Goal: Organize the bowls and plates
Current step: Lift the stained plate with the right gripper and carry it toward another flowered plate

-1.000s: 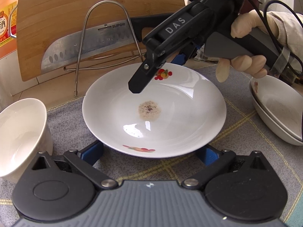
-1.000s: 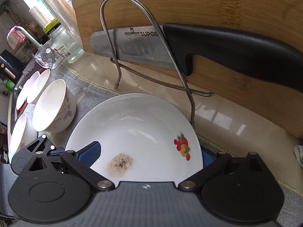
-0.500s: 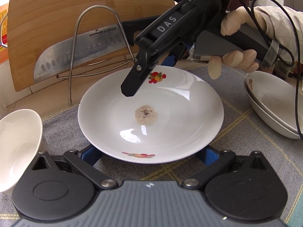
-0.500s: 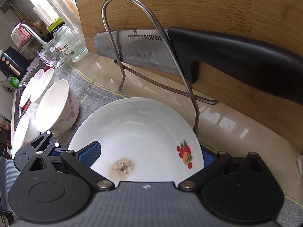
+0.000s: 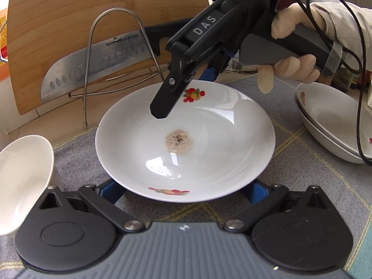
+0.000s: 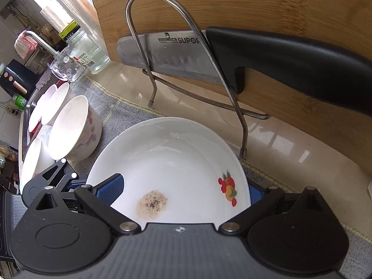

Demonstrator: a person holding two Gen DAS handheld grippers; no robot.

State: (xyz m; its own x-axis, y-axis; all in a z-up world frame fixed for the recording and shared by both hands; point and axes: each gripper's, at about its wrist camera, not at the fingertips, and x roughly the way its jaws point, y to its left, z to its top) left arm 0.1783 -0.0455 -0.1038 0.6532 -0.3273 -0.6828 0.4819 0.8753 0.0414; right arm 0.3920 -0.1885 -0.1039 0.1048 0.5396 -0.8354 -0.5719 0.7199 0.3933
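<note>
A white plate (image 5: pixel 186 139) with fruit decals and a brown speckled stain at its centre is seen on a grey cloth (image 5: pixel 290 139) spread on the bench. The left gripper (image 5: pixel 183 190) is held at the plate's near rim, jaws spread wide, the blue pads flanking the rim and gripping nothing. The right gripper (image 6: pixel 183 190) is positioned over the far rim, jaws likewise wide open around the plate. A white bowl (image 5: pixel 23 181) is noted left of the plate, stacked bowls (image 5: pixel 332 125) to the right. A knife (image 5: pixel 93 65) is held in a wire rack (image 5: pixel 116 53) before a cutting board (image 5: pixel 81 11).
</note>
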